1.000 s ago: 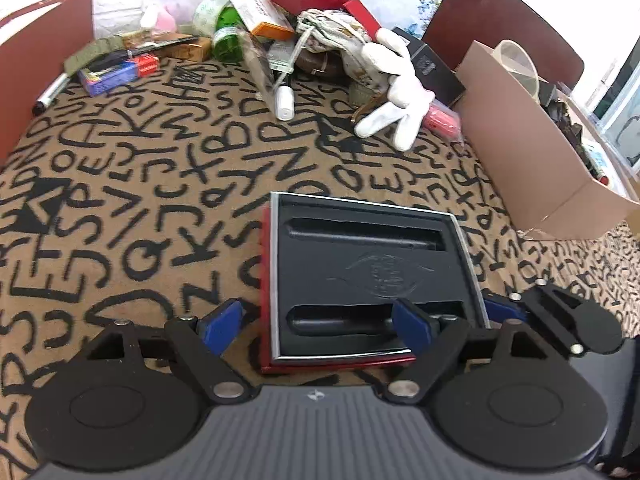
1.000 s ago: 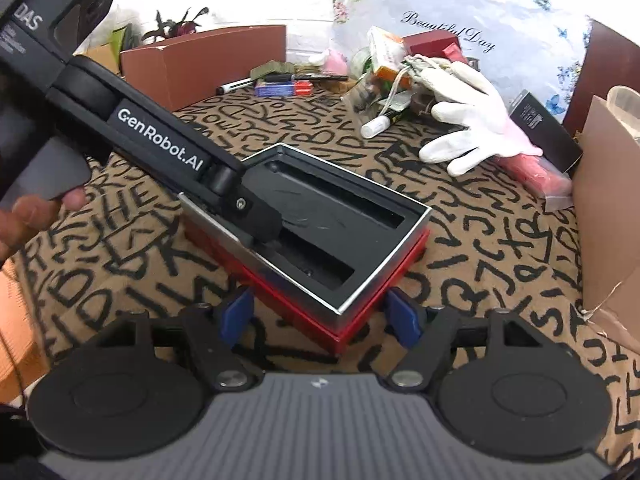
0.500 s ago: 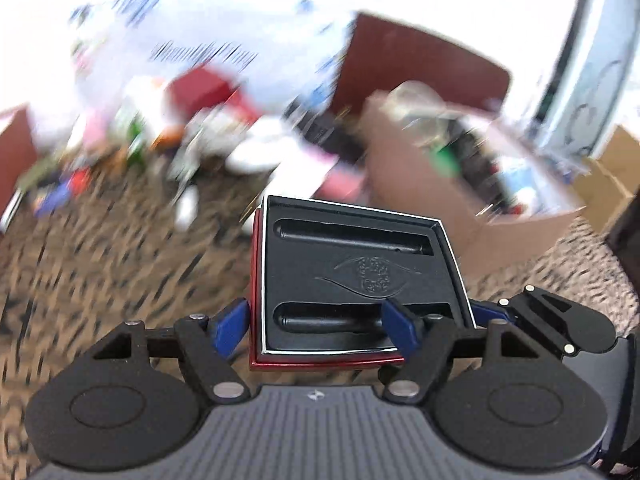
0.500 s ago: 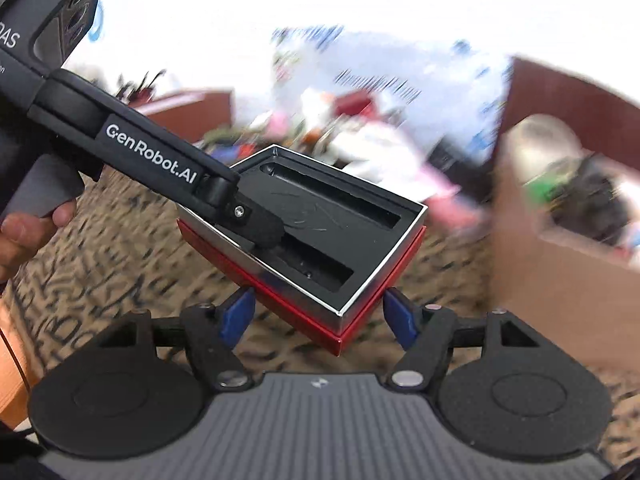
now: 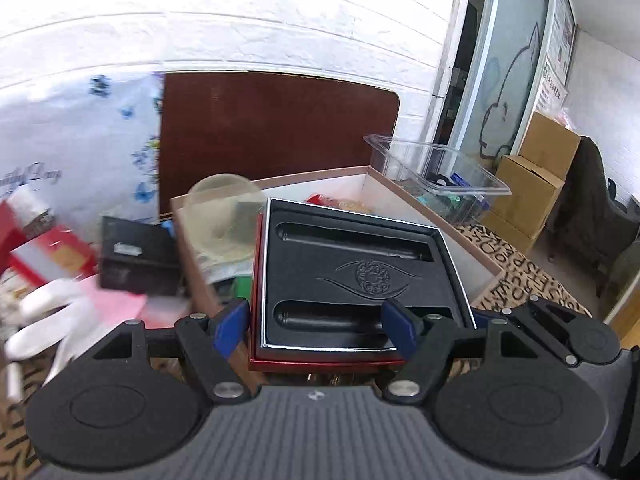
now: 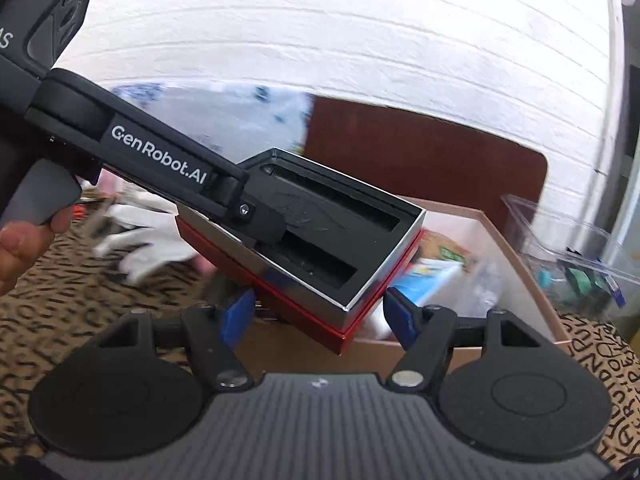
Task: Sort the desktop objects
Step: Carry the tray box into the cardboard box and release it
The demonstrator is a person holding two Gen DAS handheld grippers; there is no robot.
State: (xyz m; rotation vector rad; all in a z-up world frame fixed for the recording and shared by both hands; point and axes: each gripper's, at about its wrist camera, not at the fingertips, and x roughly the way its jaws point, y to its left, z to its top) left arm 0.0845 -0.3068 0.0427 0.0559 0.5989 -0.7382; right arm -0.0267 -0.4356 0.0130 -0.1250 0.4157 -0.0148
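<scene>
Presently the red gift box (image 5: 352, 288), its black foam insert with two long slots facing up, is carried in the air between both grippers, over the near wall of the open cardboard box (image 5: 436, 216) at the table's right end. The left gripper (image 5: 316, 326) has its jaws closed on the near edge of the gift box, one blue pad outside the wall and one over the insert; in the right wrist view this same tool reaches in from the left and pinches the rim. The right gripper (image 6: 318, 314) brackets the lowest corner with its blue pads to either side, but whether they press the box cannot be told. The cardboard box already holds a clear round lid (image 5: 224, 216) and assorted packets, and a clear plastic tray (image 5: 436, 172) stands beyond it. To finish the placement well, the carrier would probably advance until the whole base clears the cardboard wall, level the tilted box, and lower it onto a flat patch of contents before either pinch is relaxed; released early, it would likely tip off the rim onto the lettered tablecloth (image 6: 52, 292).
</scene>
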